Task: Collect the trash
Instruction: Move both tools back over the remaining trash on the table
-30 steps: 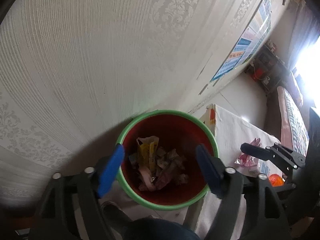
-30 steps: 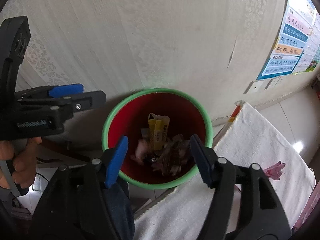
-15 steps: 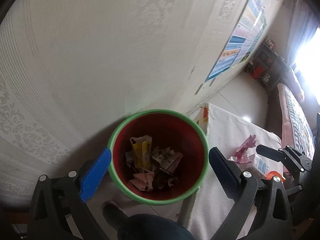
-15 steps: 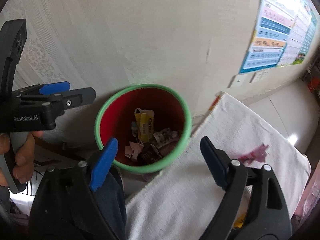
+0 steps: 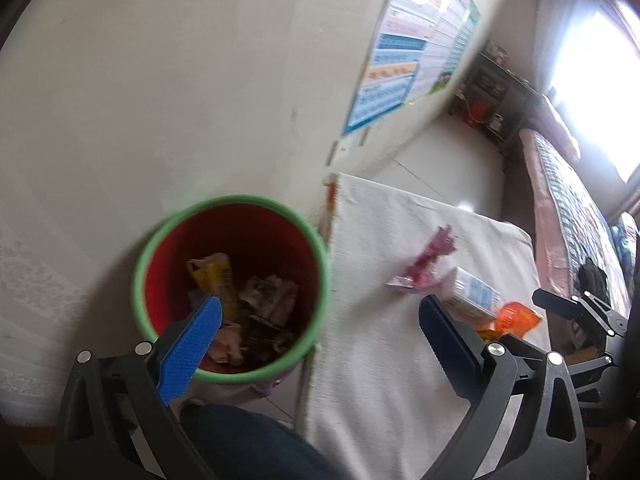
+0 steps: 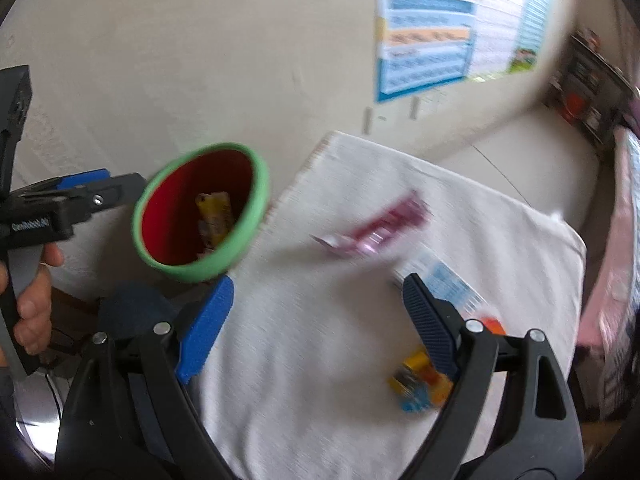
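Observation:
A red bin with a green rim [image 5: 160,240] [image 6: 256,204] stands on the floor beside the table and holds several wrappers, one yellow [image 5: 214,280]. On the white cloth lie a pink wrapper [image 5: 424,264] [image 6: 376,224], a white-and-blue carton [image 5: 476,294] [image 6: 448,284], an orange packet [image 5: 516,318] and a yellow-and-blue wrapper [image 6: 416,388]. My left gripper [image 5: 316,344] is open and empty between the bin and the table. My right gripper [image 6: 316,320] is open and empty above the cloth.
The white cloth [image 5: 380,360] [image 6: 320,360] covers the table by a pale wall with a poster [image 6: 440,40]. A person's knee [image 5: 248,440] is below the bin. A bed [image 5: 568,200] and a dark shelf [image 5: 492,96] are at the right.
Both grippers have opened wider and swung right, from over the bin toward the table. The trash on the cloth has come into view. Now is blurred by motion.

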